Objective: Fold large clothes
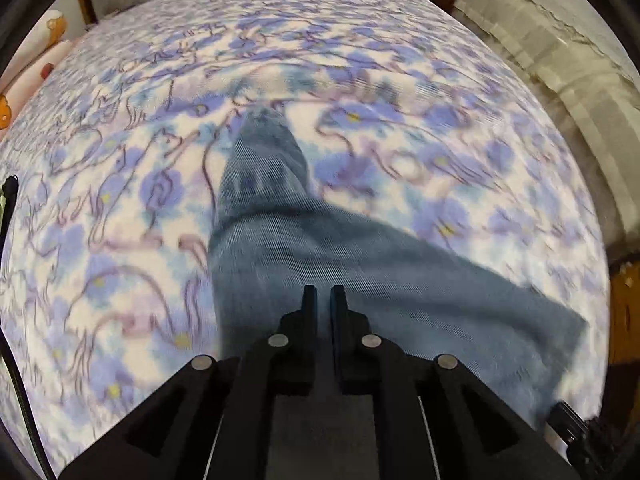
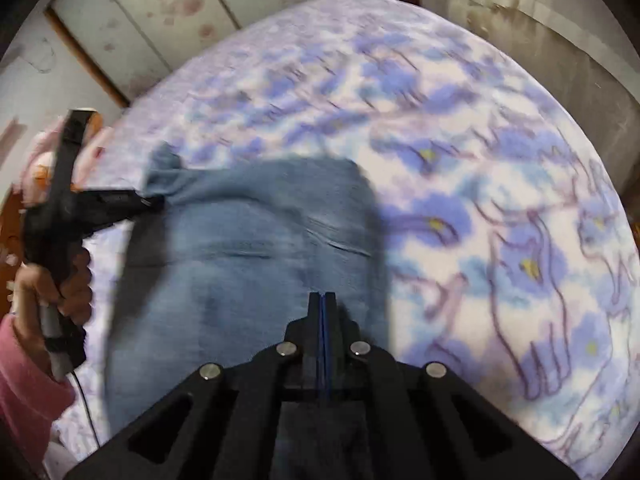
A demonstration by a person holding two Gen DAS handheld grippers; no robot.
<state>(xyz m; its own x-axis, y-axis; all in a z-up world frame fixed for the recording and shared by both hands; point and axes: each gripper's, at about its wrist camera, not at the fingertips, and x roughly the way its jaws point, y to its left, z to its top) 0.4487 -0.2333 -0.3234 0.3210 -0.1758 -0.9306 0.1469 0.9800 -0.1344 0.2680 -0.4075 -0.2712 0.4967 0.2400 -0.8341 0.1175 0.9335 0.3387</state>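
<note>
Right gripper (image 2: 324, 295) closed, empty, over jeans (image 2: 248, 248) stretched away lengthwise; left gripper (image 2: 157, 201) tight on their edge.

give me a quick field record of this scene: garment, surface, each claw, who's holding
garment: blue denim jeans, spread across the bed
surface: floral bedspread in purple and white
left claw: closed on a bunched edge of the jeans at their far left corner, seen from the right wrist view
right claw: jaws shut over the denim; whether cloth is pinched cannot be told
holder: hand with a pink sleeve grips the left tool's handle
image quality: motion blur in both views
</note>
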